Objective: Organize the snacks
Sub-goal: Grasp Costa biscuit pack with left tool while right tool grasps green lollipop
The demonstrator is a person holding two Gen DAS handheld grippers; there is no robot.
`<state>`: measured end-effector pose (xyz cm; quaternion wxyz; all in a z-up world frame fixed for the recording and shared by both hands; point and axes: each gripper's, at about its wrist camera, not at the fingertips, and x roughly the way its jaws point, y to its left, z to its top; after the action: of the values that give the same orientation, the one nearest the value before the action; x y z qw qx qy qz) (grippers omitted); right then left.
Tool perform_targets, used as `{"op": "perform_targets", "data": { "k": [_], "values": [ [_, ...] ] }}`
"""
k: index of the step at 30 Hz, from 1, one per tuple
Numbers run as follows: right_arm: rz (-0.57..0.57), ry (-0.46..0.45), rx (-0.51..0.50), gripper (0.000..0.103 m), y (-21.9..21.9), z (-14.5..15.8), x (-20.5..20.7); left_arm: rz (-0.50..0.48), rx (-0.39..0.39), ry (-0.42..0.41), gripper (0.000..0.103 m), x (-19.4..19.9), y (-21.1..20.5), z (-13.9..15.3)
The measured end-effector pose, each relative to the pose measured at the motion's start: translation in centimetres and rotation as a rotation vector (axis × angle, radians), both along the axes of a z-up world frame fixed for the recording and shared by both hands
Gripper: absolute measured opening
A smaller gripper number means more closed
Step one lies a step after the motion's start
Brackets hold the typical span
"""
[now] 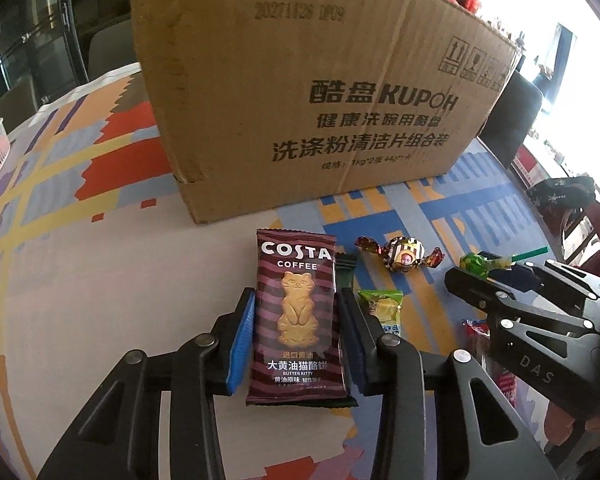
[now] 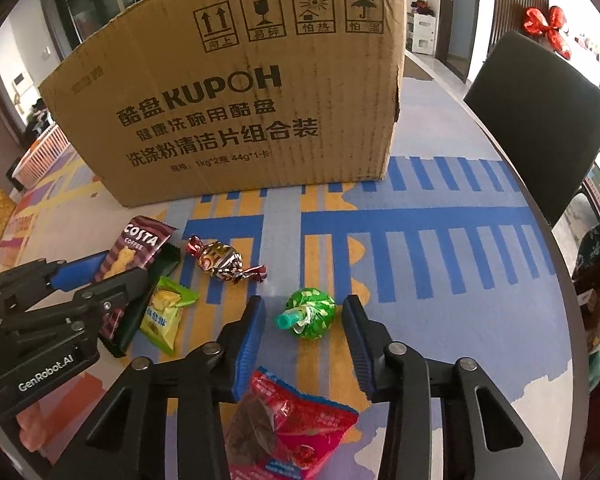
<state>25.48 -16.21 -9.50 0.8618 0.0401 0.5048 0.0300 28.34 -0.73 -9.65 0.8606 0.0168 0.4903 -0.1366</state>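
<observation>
Left wrist view: left gripper (image 1: pixel 296 312) has the Costa biscuit pack (image 1: pixel 294 322) between its blue pads, both pads against the pack's long edges, so it reads as clamped on it. Whether the pack is off the table (image 1: pixel 100 280) yet, can't tell. A dark green wrapper (image 2: pixel 156 280) lies under or beside it.

Right wrist view: right gripper (image 2: pixel 304 320) straddles the green lollipop (image 2: pixel 314 312), stick end facing the camera. There is a gap on both sides, the pads aren't touching it, so the gripper is open around it and not gripping.

Both grippers point steeply down at the table and sit side by side, close together.

Step, as I judge it: a paired pick, with the left grasp done and the right one mid-grasp. Next, the right needs to close fully on the lollipop head, then both lift and carry over the rim of the cardboard box (image 1: pixel 320 100) just behind the snacks, which is the likely drop target.

On the table are the foil-wrapped candy (image 2: pixel 224 264), yellow-green sachet (image 2: pixel 166 316) and red packet (image 2: pixel 284 428), the last directly under the right gripper.

Risk: the round lollipop may roll or squirt out as the pads close.
</observation>
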Motion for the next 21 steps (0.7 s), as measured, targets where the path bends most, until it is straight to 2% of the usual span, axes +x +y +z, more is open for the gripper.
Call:
{"op": "perform_targets", "data": {
  "k": [4, 12, 21],
  "values": [
    [0.011, 0.001, -0.016, 0.028, 0.4, 0.0, 0.0, 0.013, -0.008, -0.010, 0.040, -0.3, 0.2, 0.5],
    [0.020, -0.003, 0.006, 0.027, 0.9, 0.6, -0.6, 0.026, -0.020, -0.038, 0.040, -1.5, 0.2, 1.9],
    [0.033, -0.086, 0.022, 0.027, 0.8, 4.4, -2.4, 0.026, -0.060, -0.102, 0.040, -3.3, 0.2, 5.1]
  ]
}}
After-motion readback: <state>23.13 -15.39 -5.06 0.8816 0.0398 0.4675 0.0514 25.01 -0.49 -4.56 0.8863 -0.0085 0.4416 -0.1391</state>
